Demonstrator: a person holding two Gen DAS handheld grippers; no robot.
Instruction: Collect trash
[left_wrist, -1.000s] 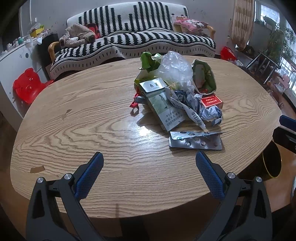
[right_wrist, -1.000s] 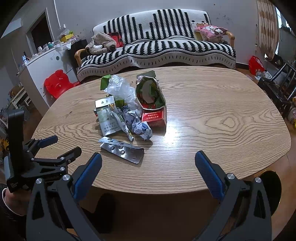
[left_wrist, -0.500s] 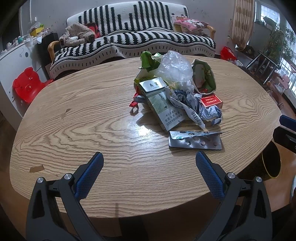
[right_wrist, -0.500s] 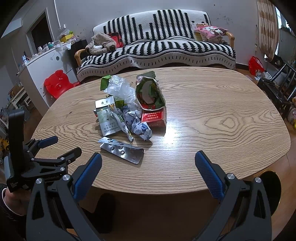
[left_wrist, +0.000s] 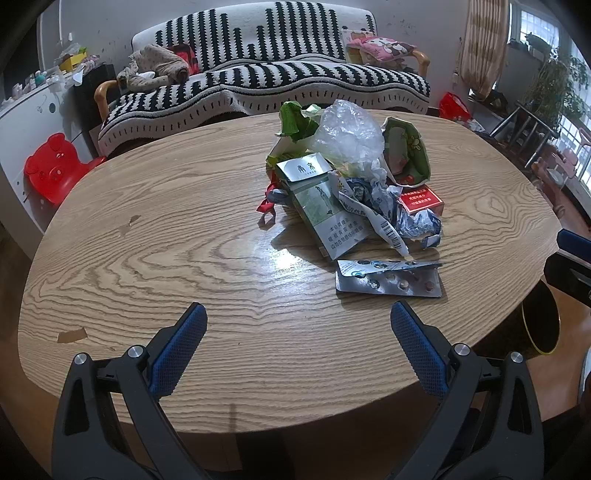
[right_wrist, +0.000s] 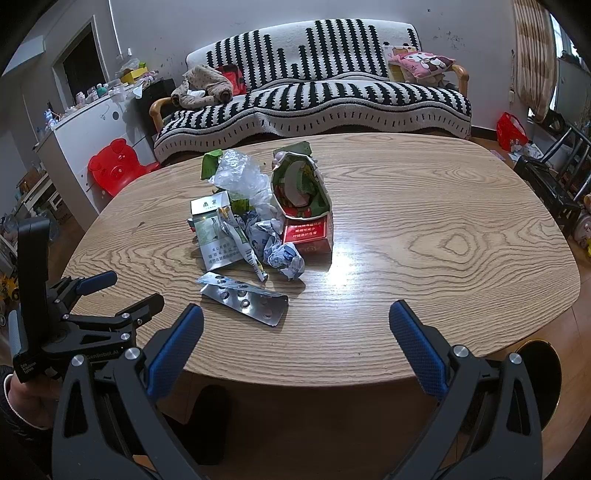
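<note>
Your left gripper (left_wrist: 298, 321) hangs wide open and empty over the near edge of the wooden table (left_wrist: 147, 229). Past it, mid-table, the trash heap: green cigarette pack (left_wrist: 325, 206), clear plastic bag (left_wrist: 347, 133), foil blister pack (left_wrist: 388, 280), red cigarette box (left_wrist: 421, 199). Your right gripper (right_wrist: 296, 321) also gapes, holding nothing.

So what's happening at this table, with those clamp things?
A person holds a two-finger gripper in each hand to clear trash off the table. Both the left gripper and the right gripper are open and hold nothing, near the table's front edge. The trash pile sits untouched mid-table: cigarette packs, a plastic bag, crumpled paper, with a foil pill sheet nearest the grippers. A dark bin stands on the floor beside the table.
</note>
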